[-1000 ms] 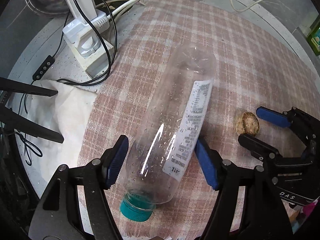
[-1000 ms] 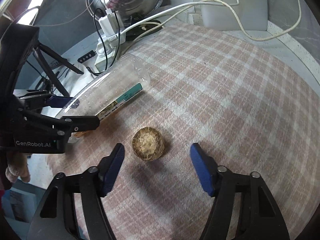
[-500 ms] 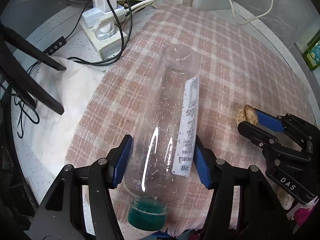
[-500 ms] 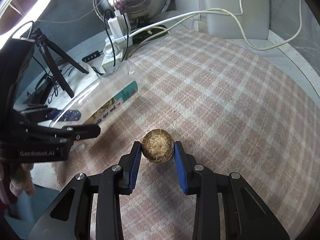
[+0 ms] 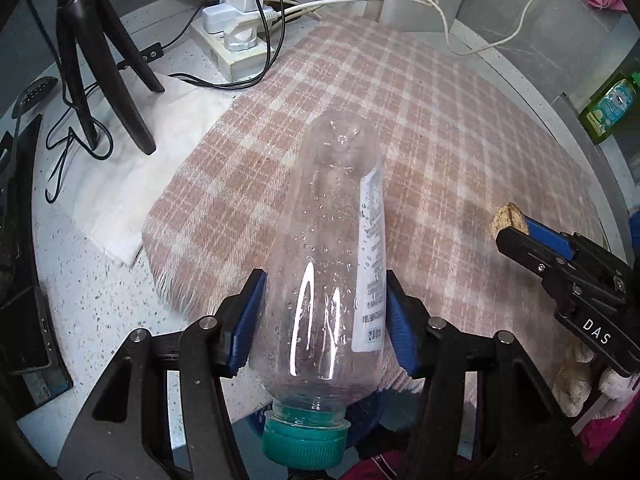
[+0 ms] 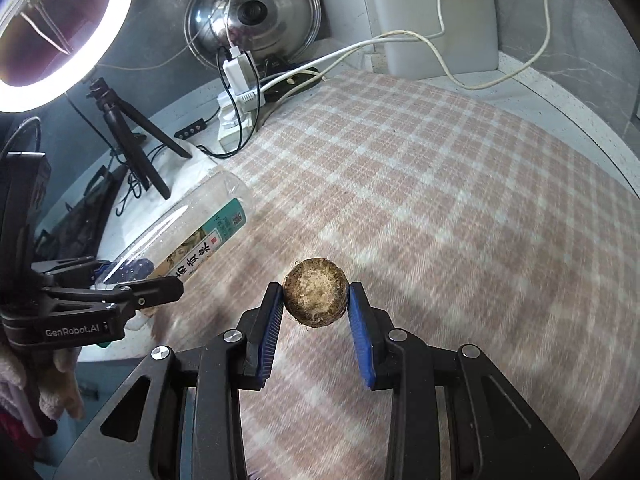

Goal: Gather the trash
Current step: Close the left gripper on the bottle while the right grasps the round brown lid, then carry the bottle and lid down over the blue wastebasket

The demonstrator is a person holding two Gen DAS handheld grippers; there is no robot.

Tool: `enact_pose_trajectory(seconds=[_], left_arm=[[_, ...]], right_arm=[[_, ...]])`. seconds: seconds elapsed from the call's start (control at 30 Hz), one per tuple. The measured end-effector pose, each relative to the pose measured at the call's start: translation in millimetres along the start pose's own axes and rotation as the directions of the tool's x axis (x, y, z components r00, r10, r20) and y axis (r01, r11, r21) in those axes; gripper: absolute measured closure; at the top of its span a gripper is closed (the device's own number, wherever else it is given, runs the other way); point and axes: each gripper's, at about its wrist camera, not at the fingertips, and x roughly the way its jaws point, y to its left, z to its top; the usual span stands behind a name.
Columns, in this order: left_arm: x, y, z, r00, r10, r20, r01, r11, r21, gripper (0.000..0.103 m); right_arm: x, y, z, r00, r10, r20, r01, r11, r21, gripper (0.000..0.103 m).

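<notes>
My left gripper (image 5: 322, 312) is shut on a clear empty plastic bottle (image 5: 332, 264) with a teal cap (image 5: 304, 438) and a white label. It holds the bottle lifted over the front edge of the pink checked cloth (image 5: 440, 140), cap toward the camera. My right gripper (image 6: 316, 306) is shut on a round brown fibrous scrap (image 6: 315, 298) and holds it above the cloth (image 6: 460, 220). The bottle (image 6: 180, 236) and left gripper (image 6: 116, 288) show at left in the right wrist view. The scrap (image 5: 509, 218) and right gripper show at right in the left wrist view.
A white power strip with plugs and cables (image 5: 236, 36) sits at the back left, near a black tripod (image 5: 100, 60) and a white cloth (image 5: 132, 168). A ring light (image 6: 52, 28) and a steel lid (image 6: 256, 12) stand behind. A green bottle (image 5: 608, 108) is at far right.
My left gripper closed on the bottle and lifted it back toward the cloth's front edge. My right gripper closed on the brown scrap and raised it off the cloth.
</notes>
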Motion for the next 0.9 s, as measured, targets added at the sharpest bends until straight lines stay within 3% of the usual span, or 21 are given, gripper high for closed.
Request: enact_pose_trajectory(seconds=[0.6, 0.9], left_arm=[[-52, 20, -64, 0.996, -0.088, 0.034, 0.088, 0.996, -0.008, 0.048], [-76, 29, -98, 0.995, -0.091, 0.051, 0.091, 0.996, -0.002, 0.048]], right_arm=[[-47, 39, -46, 1.0, 0.015, 0.013, -0.016, 0.998, 0.063, 0.072], [-62, 59, -70, 0.999, 0.041, 0.001, -0.041, 0.995, 0.09, 0.072]])
